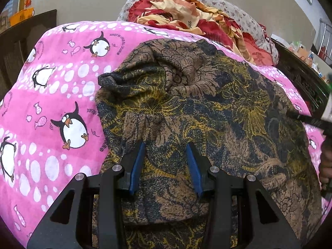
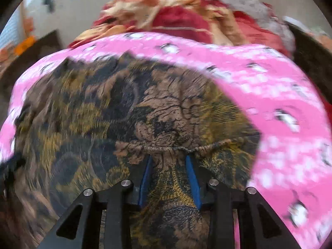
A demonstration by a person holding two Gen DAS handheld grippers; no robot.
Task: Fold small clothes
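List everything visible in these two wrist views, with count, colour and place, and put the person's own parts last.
garment: one, brown, dark blue and yellow floral, crumpled on the bedcover.
bedcover: one, pink with white dots and penguins, under the garment.
blanket: one, red, orange and cream, heaped behind the bedcover.
pillow: one, pale grey with small flowers, under the blanket.
left gripper: black with blue pads, garment fabric between them.
right gripper: black with blue pads, a gathered fold between them.
hand: one, at the right edge of the left wrist view.
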